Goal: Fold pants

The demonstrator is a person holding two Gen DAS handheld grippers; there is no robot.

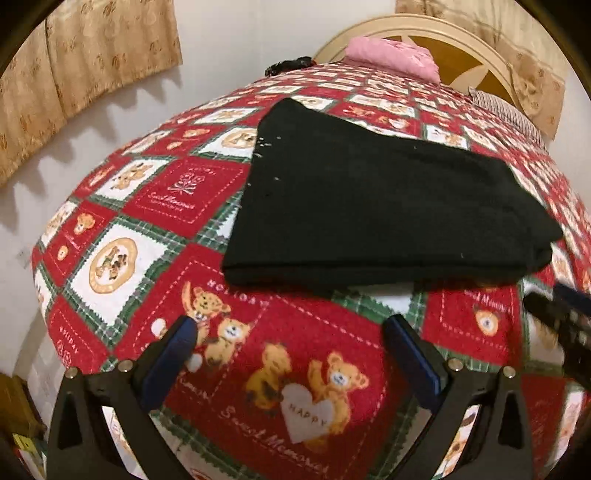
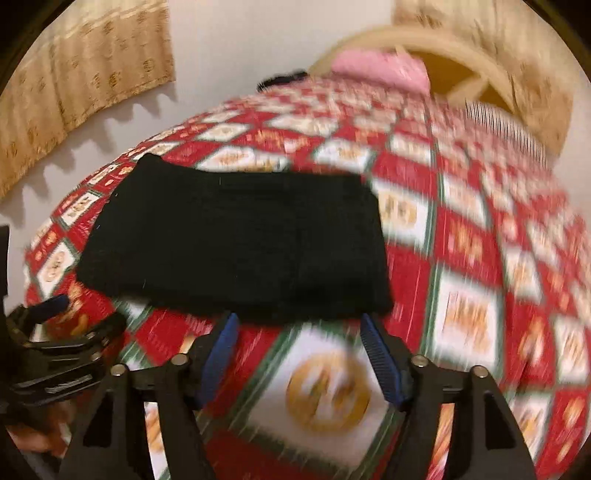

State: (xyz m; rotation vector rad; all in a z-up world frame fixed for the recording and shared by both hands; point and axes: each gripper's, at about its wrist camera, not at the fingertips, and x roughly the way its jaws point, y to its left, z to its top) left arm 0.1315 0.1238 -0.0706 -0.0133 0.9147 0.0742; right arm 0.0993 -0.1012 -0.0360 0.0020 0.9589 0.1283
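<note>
The black pants [image 1: 384, 206] lie folded into a flat rectangle on the red teddy-bear bedspread [image 1: 303, 354]. My left gripper [image 1: 291, 325] hovers over the spread just in front of the fold's near edge, jaws wide apart with nothing between them. In the right wrist view the same folded pants [image 2: 236, 243] sit ahead and slightly left. My right gripper [image 2: 299, 325] stands open just short of their near edge, empty; this view is blurred. The right gripper [image 1: 557, 317] shows at the right edge of the left wrist view, and the left gripper [image 2: 55, 328] at the left edge of the right wrist view.
A pink pillow [image 1: 391, 55] and a striped cushion [image 1: 506, 110] lie at the far end by the cream headboard [image 1: 424, 33]. Beige curtains [image 1: 85, 66] hang on the white wall to the left. The bed's left edge [image 1: 40, 266] drops off near the wall.
</note>
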